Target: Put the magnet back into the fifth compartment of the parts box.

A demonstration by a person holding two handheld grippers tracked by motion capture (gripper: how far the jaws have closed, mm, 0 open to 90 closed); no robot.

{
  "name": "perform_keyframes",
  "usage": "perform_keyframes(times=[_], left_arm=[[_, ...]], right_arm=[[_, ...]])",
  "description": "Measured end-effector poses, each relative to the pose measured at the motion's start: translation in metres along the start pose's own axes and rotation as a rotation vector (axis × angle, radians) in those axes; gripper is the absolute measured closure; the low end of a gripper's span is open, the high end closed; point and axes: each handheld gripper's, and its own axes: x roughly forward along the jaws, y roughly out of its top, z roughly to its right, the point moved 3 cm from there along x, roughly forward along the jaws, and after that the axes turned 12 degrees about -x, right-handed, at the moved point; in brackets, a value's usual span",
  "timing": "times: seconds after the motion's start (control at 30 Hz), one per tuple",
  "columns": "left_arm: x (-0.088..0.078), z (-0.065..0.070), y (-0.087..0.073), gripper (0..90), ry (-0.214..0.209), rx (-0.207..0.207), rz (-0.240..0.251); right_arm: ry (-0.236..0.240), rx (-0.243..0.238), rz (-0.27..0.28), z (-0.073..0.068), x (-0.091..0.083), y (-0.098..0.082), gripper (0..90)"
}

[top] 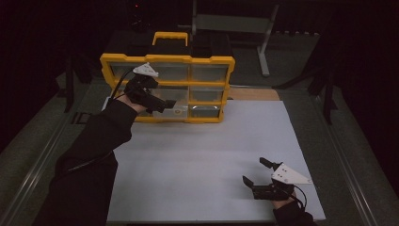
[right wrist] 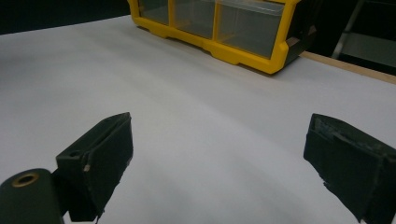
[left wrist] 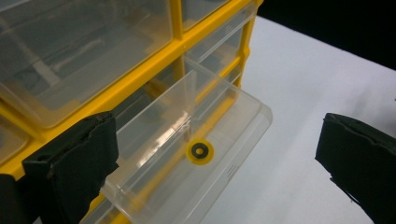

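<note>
high: above, looks down | gripper views: low, close | shared: organizer (top: 167, 87)

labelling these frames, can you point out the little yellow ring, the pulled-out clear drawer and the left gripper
yellow ring (left wrist: 200, 151), left gripper view, its black centre
clear drawer (left wrist: 243, 135), left gripper view, front lip
left gripper (top: 170, 104), high view, between its jaw tips

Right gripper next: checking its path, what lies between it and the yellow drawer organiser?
Bare white tabletop only, per the right gripper view, up to the yellow drawer organiser.
</note>
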Motion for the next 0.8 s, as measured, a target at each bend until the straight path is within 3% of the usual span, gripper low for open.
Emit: perform_keyframes(times=[0.2,0.43,0.8], left_arm=[[-0.004,0.003,-0.002,0.0,-0.045,-0.002,0.036],[-0.004,0.006,-0.005,0.0,-0.042,-0.011,0.073],[-0.015,0.010,-0.012,0.0,-0.068,-0.004,0.083]], right_arm=[[-0.001,-0.009,0.000,0.000,0.000,0.001,8.5],[0.003,-0.014,0.001,-0.001,0.000,0.003,8.5],[0.005,-0.018,0.004,-0.002,0.000,0.004,8.5]])
